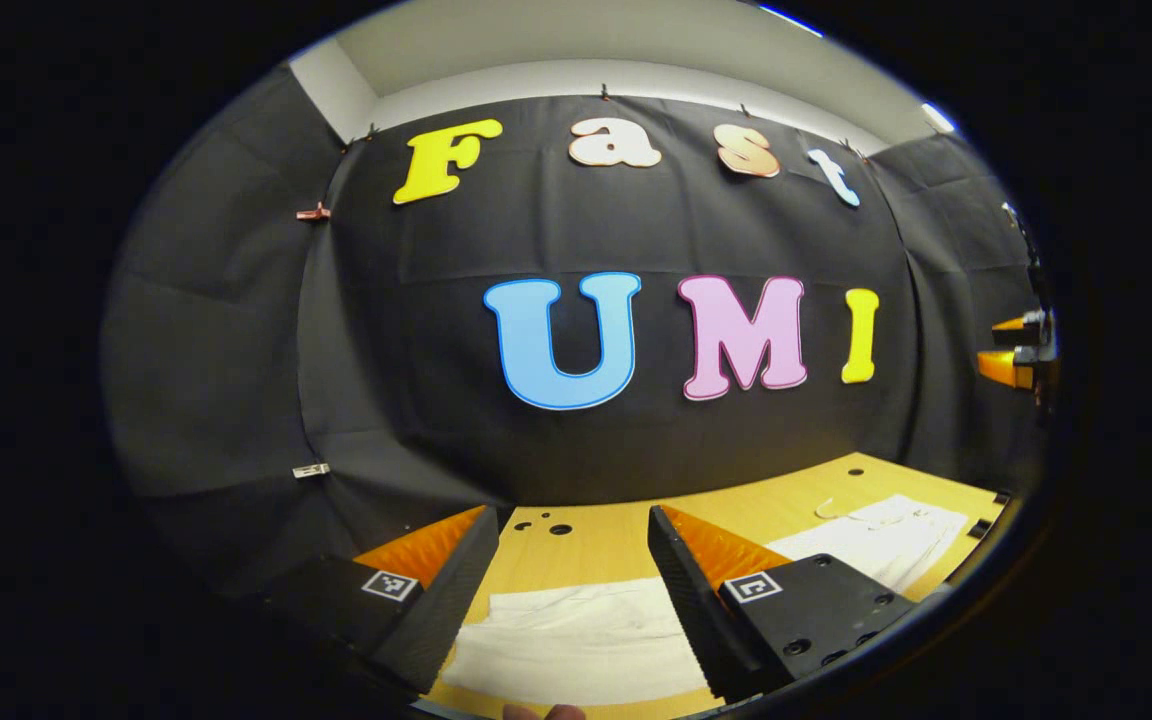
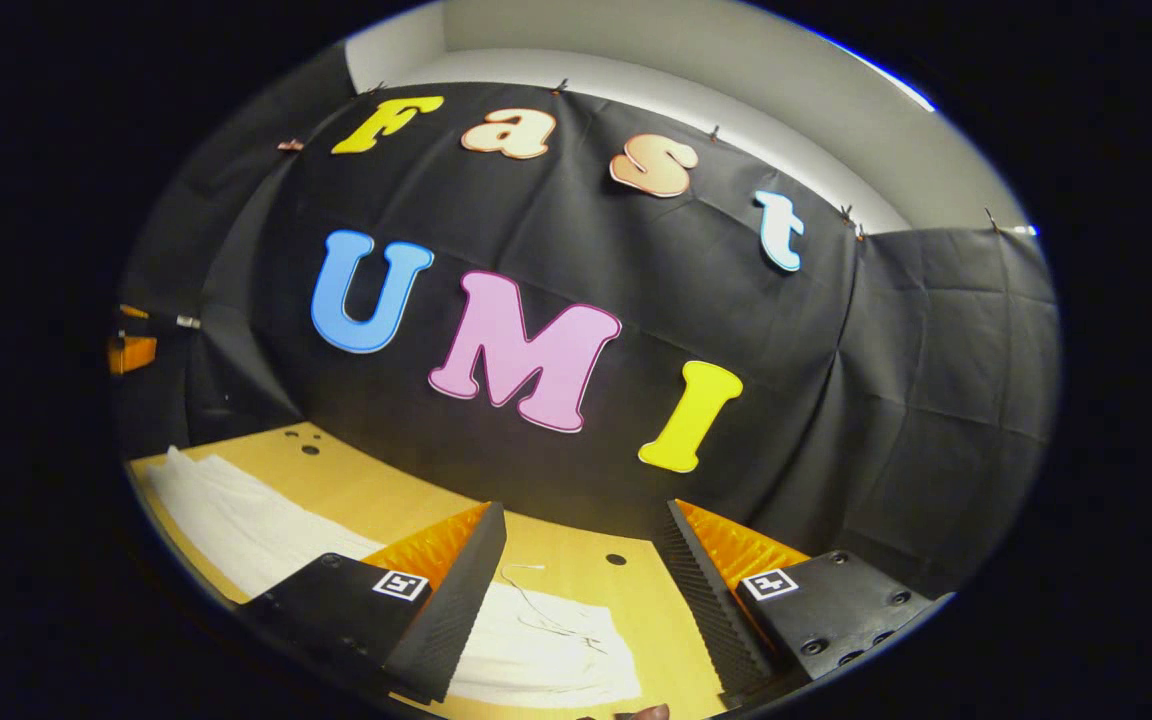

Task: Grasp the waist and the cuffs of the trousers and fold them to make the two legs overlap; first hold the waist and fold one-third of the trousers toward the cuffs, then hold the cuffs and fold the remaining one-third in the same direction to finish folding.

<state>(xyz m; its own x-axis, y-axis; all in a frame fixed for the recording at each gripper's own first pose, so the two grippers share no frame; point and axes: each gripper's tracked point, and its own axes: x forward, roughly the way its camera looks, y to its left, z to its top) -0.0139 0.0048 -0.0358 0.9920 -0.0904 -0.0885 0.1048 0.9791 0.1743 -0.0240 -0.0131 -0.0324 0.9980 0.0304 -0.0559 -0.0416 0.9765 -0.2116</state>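
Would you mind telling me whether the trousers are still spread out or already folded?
Spread out, apparently: the white trousers lie long and flat along the wooden table, with no fold visible; both grippers' jaws stand open above them.

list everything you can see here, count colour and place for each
trousers: one pair, white, lying flat on the table; one end shows between the left gripper's fingers, the other below the right gripper
table: one, light wood with small round holes, in front of the booth wall
booth wall: black cloth, hung by clips behind and beside the table
ceiling and upper wall: white, above the cloth
left gripper: one, open, above the trousers, fingers apart, holding nothing
right gripper: one, open, above the other end of the trousers, holding nothing; it shows far off at the right edge of the left gripper view
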